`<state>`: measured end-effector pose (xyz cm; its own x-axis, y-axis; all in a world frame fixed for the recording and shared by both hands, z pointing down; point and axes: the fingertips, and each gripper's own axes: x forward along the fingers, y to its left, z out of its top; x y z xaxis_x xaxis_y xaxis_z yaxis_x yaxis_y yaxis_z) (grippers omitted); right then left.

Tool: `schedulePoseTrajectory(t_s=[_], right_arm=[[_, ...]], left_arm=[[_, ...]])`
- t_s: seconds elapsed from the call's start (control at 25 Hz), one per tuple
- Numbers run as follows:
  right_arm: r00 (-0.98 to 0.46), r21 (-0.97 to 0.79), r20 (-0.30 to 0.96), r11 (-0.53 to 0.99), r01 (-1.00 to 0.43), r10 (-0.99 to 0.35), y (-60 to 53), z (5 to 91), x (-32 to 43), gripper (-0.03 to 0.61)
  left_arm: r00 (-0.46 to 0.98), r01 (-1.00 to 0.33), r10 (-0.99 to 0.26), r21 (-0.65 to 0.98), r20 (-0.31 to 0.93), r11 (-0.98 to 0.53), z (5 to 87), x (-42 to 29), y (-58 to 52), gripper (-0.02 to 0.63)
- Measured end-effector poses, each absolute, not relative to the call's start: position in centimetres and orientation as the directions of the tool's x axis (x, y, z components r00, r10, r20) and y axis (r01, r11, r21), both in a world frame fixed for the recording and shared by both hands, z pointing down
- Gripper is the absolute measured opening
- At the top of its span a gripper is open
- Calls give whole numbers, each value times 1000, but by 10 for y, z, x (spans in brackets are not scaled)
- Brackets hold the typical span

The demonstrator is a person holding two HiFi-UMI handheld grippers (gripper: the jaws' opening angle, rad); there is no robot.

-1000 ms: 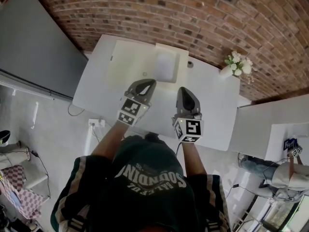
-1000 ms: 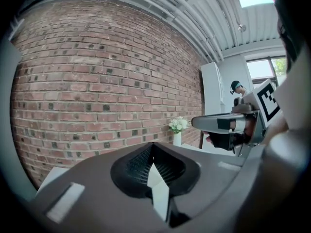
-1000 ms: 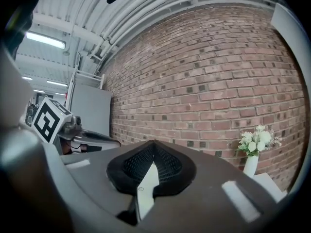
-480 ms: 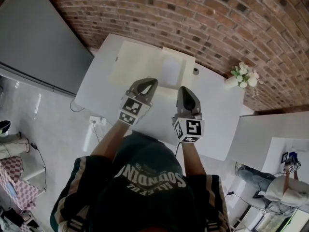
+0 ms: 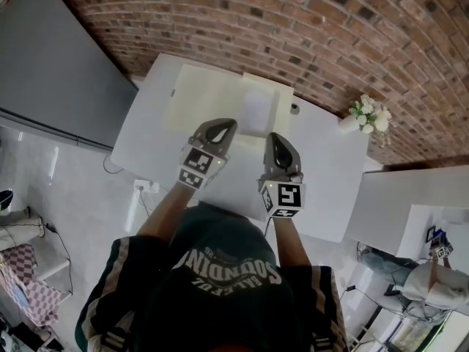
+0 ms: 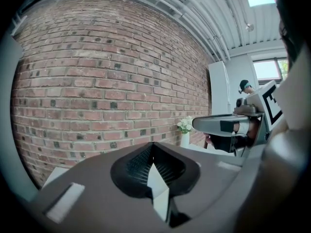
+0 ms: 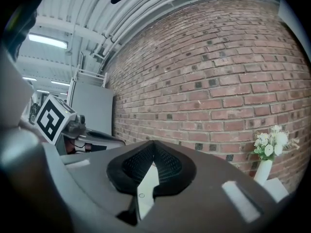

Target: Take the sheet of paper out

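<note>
- The sheet of paper point(image 5: 258, 108) lies flat on the white table point(image 5: 322, 174), on the far side near the brick wall point(image 5: 293, 28). It sits at the right end of what looks like a cream folder point(image 5: 201, 97). I can't tell if it is tucked in or just lying on top.
- I think the paper will be very light, thin and floppy. It will bend if it is lifted by one spot, and it may slide on the smooth top.
- It lies so flat that it will be hard to pinch from above. The best place to grab looks like its near edge or a corner. The other gripper could press the folder down so that it stays put.
- The left gripper point(image 5: 218, 130) has its jaws pressed together with nothing between them.
- The right gripper point(image 5: 277, 147) is the same, with its jaws together and empty.
- Both grippers hover over the table, side by side, just short of the paper.
- Compared with a second ago, both grippers have crept a little closer to the paper's near edge. The jaws are closed just as before, and the paper and folder have not moved on the table.
</note>
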<state>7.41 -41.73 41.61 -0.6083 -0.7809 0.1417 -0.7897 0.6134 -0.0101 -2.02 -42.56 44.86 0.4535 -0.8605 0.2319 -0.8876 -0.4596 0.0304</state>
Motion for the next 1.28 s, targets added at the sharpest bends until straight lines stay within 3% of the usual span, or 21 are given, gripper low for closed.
schedulePoseTrajectory(t_s=[1.28], right_arm=[[-563, -76, 268, 566, -821, -782, -480, 486, 73, 0]], left_arm=[[525, -848, -781, 127, 339, -515, 532, -29, -499, 12]])
